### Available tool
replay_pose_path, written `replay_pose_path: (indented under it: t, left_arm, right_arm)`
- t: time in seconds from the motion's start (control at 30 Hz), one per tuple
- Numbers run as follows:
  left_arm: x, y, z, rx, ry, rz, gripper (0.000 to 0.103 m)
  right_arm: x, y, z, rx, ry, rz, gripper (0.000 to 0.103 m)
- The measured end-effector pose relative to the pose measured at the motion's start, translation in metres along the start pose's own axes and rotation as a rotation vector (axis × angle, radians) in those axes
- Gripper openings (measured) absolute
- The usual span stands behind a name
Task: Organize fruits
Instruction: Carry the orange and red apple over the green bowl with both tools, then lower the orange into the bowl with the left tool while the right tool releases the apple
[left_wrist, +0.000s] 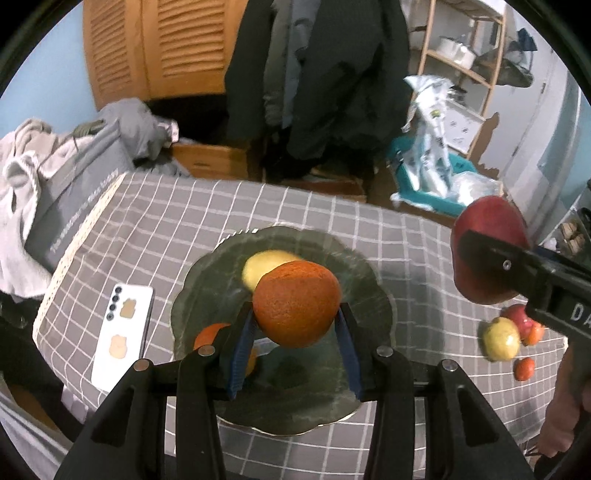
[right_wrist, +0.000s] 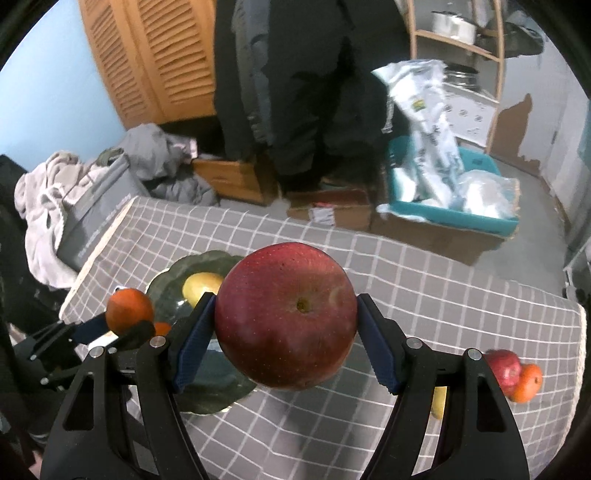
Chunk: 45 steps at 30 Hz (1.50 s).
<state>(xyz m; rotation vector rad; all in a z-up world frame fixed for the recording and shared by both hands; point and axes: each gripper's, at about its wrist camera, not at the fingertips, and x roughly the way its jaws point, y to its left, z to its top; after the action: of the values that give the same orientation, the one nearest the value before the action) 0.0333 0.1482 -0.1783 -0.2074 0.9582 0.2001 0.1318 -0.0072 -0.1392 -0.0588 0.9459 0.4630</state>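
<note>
My left gripper (left_wrist: 295, 321) is shut on an orange (left_wrist: 296, 303) and holds it above the dark green plate (left_wrist: 369, 280). On the plate lie a yellow fruit (left_wrist: 264, 264) and a second orange (left_wrist: 210, 334), partly hidden by my fingers. My right gripper (right_wrist: 286, 328) is shut on a big red apple (right_wrist: 286, 315), held above the table right of the plate (right_wrist: 166, 291). In the left wrist view that apple (left_wrist: 487, 236) hangs at the right. In the right wrist view the left gripper's orange (right_wrist: 130, 311) shows at the left.
Loose fruit lies on the checked cloth at the right: a yellow one (left_wrist: 501, 339), a red apple (left_wrist: 521, 317), small orange ones (left_wrist: 524, 368). A white phone (left_wrist: 123, 325) lies left of the plate. Clothes, a grey box (left_wrist: 74, 206) and a teal bin (right_wrist: 454, 206) stand beyond the table.
</note>
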Motion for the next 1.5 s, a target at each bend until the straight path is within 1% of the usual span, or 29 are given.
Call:
replay_pose_path:
  t: [0.2,0.33,0.43,0.63,0.8,0.93,1.13,1.2,1.27,1.4,1.5]
  left_arm:
    - [0.029,0.015,-0.014,-0.030,0.077,0.017,0.044]
    - [0.045,0.022,-0.023,-0.052,0.124,0.009,0.044]
    - [0.053,0.025,-0.027,-0.058,0.146,0.009,0.044]
    - [0.066,0.030,-0.036,-0.076,0.188,0.014,0.044]
    - [0.067,0.027,-0.038,-0.060,0.184,0.022,0.044]
    - [0.067,0.028,-0.038,-0.067,0.183,0.015,0.045]
    - [0.069,0.028,-0.038,-0.057,0.184,0.010,0.051]
    - [0.069,0.026,-0.038,-0.050,0.186,0.007,0.057]
    - [0.069,0.024,-0.038,-0.042,0.187,0.005,0.067]
    - [0.070,0.021,-0.038,-0.027,0.190,0.009,0.068]
    - [0.071,0.023,-0.039,-0.032,0.198,0.029,0.070]
  right_arm:
    - [0.033,0.019,-0.002,-0.015,0.066,0.037,0.075]
    - [0.055,0.026,-0.007,-0.026,0.111,0.045,0.075]
    - [0.070,0.029,-0.014,-0.032,0.150,0.049,0.075]
    - [0.090,0.032,-0.024,-0.041,0.200,0.050,0.075]
    - [0.098,0.031,-0.028,-0.039,0.225,0.057,0.075]
    - [0.102,0.031,-0.031,-0.038,0.241,0.064,0.075]
    - [0.110,0.027,-0.036,-0.016,0.271,0.073,0.075]
    - [0.111,0.026,-0.036,-0.006,0.278,0.083,0.075]
    - [0.113,0.026,-0.036,0.007,0.292,0.095,0.076]
    - [0.110,0.026,-0.033,0.009,0.278,0.105,0.076]
    - [0.107,0.023,-0.029,0.027,0.266,0.117,0.076]
